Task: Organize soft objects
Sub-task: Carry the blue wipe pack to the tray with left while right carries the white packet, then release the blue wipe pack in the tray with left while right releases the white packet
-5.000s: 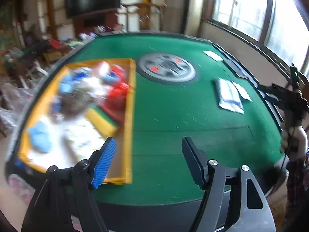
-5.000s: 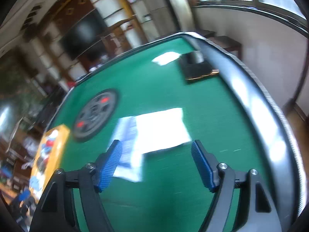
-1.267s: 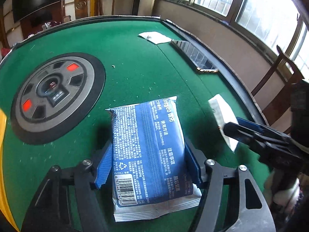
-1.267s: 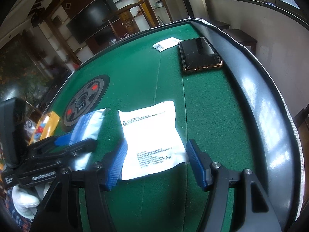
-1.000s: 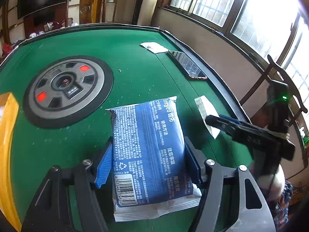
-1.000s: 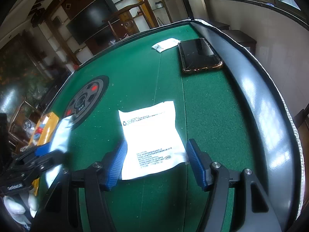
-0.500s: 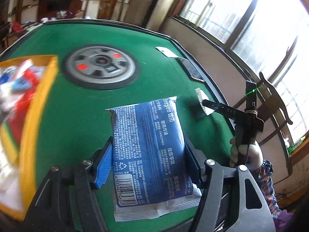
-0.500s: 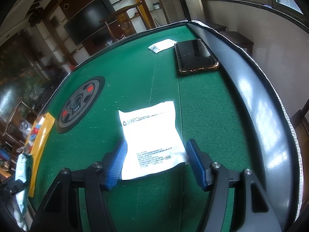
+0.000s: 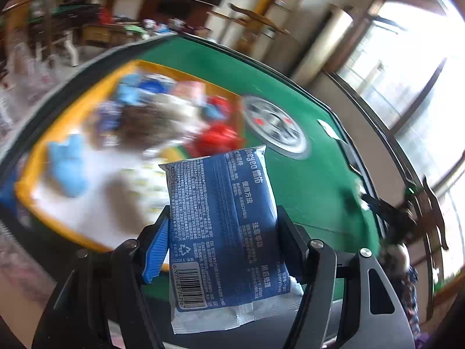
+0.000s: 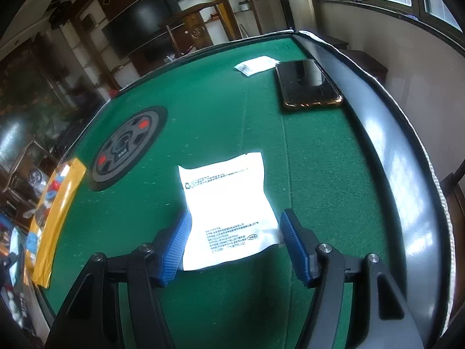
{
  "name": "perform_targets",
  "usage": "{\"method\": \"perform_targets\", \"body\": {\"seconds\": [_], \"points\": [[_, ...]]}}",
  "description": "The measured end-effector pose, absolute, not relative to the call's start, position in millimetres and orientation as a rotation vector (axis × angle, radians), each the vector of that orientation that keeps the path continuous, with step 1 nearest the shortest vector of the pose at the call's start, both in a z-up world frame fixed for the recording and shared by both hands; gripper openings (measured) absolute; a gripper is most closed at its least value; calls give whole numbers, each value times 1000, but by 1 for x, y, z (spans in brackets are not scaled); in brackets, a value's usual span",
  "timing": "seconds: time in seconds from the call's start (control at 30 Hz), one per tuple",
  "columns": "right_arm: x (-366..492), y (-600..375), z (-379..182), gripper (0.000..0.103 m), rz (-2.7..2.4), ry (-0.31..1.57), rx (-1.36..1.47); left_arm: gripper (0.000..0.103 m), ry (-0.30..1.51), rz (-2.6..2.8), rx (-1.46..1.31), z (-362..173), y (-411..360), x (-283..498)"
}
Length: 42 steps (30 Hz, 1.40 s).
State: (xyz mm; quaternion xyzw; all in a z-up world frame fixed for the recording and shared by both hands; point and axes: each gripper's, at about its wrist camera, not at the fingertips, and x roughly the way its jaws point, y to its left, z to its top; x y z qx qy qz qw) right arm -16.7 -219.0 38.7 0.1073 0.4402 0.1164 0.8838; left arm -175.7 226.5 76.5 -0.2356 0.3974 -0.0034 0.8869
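Note:
My left gripper [image 9: 222,241] is shut on a blue wipes packet [image 9: 223,226] and holds it in the air above the near right corner of the yellow-rimmed tray [image 9: 37,157], which holds several soft toys and packets, blurred. My right gripper [image 10: 235,238] is shut on a white packet [image 10: 229,206] and holds it just over the green table [image 10: 203,110]. The tray [image 10: 62,200] also shows at the left edge of the right wrist view.
A round grey dial with red buttons [image 10: 128,145] sits in the table's middle. A black phone [image 10: 308,84] and a small white sachet [image 10: 255,65] lie at the far right, next to the padded black table rim [image 10: 386,151].
My left gripper has carried the blue packet left from the table's right side to over the tray. My right gripper still holds the white packet in about the same place.

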Motion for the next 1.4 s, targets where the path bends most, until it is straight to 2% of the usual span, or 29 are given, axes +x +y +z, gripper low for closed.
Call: {"method": "perform_targets", "body": {"seconds": [0.37,0.77,1.03,1.13,1.4], "points": [[-55,-121,90,59,470,868,112,66,853,174,-548,47,296,-162],[-84,53,76,59,797,951,-14,67,947,213,-575,27,311,-118],[-105,144,56,59,901,985,-151,68,783,170,-634,58,319,-160],[-114,170,49,61,906,968,-218,72,708,197,-625,72,325,-177],[-129,216,32,61,880,966,-356,72,678,210,-641,70,335,-189]]}}
